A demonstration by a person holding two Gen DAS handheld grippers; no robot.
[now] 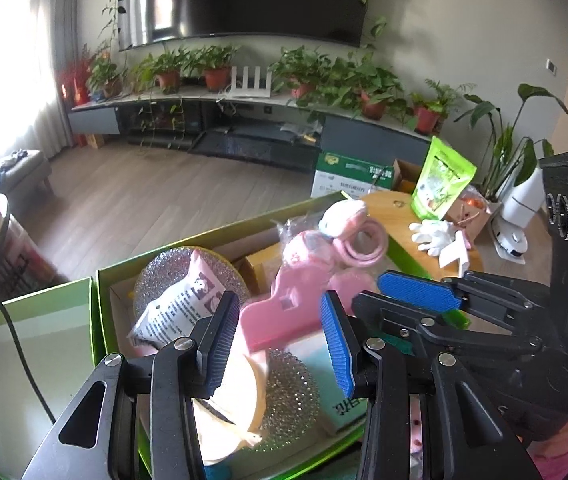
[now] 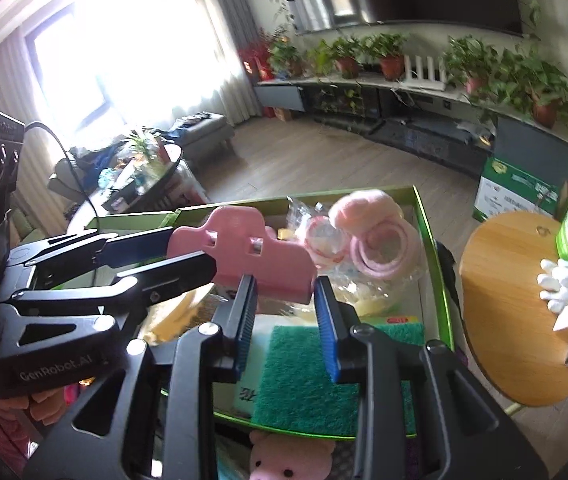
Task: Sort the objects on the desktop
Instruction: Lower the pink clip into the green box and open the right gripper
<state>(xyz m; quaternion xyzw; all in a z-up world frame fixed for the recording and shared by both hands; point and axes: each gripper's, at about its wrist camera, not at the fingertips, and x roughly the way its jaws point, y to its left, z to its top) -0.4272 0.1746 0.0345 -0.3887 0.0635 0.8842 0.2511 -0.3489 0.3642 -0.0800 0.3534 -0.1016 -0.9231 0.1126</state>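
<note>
Both wrist cameras sit close above the green box (image 1: 220, 232), angled downward along their own fingers (each also catches the other gripper). They share the pink clip (image 2: 244, 256), round table (image 2: 504, 320) and plant shelf (image 1: 244, 98).

A large pink plastic clip (image 2: 244, 256) hangs over the green box (image 2: 432, 240), gripped at both ends; its flat jaw edge points down and its two hinge slots face up. Behind it in the box lie a clear packet of pink hair rings (image 2: 380, 248) and a plush pink piece. A green scouring pad (image 2: 304, 380) lies flat in the near corner on a pale teal carton (image 1: 324, 380). Two silvery steel-wool scourers (image 1: 292, 400) and a printed white sachet (image 1: 180, 304) lie at the other end.
</note>
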